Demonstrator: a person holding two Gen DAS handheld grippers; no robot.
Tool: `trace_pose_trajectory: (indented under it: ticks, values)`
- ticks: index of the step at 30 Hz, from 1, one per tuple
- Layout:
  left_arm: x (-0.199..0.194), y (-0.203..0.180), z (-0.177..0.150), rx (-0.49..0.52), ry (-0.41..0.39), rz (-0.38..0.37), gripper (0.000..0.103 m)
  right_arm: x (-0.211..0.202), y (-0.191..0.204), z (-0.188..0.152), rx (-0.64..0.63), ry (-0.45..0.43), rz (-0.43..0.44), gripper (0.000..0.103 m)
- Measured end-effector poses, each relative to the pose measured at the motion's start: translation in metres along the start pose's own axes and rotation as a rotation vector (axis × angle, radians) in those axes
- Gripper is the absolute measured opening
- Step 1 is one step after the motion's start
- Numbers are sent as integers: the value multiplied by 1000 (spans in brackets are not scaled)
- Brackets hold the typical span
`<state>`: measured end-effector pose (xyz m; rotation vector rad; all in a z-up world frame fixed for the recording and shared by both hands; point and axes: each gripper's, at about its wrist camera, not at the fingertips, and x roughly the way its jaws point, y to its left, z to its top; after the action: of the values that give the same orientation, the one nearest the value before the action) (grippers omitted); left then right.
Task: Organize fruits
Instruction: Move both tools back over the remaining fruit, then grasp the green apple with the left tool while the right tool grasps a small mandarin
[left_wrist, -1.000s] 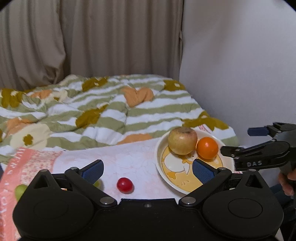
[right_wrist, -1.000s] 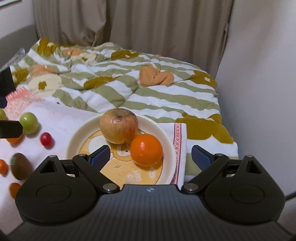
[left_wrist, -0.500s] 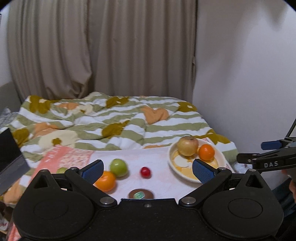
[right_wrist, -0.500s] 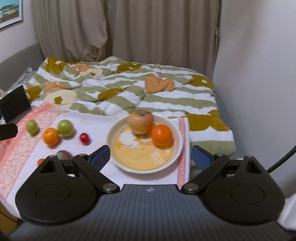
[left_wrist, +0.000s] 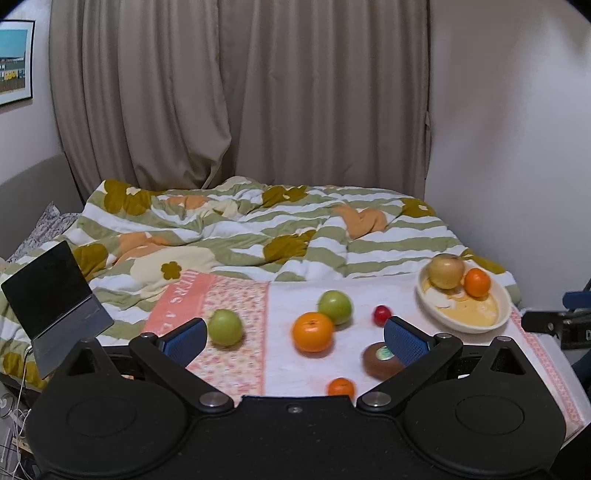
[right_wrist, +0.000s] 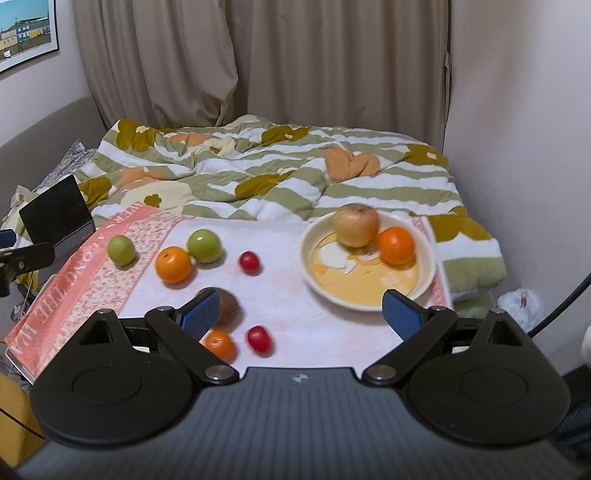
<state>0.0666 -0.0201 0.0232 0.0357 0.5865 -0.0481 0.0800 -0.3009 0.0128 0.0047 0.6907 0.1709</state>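
We noted the plate (right_wrist: 424, 254) held a yellow apple (right_wrist: 355, 225) and an orange (right_wrist: 396, 245); other fruits lay loose on the cloth (right_wrist: 314, 325). Left claw (left_wrist: 294, 336) and right claw (right_wrist: 302, 314) hung above it, both agape and empty.

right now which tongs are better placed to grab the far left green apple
Left. The round green apple sits just past the open left tongs, near their left finger; from the open right tongs it lies far off left.
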Motion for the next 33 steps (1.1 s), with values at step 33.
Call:
trace_pose_trajectory:
  ticks: [33]
  values:
    - [210,117,-15,184,231,-190,85,148,190,-46,100,196,-107,98]
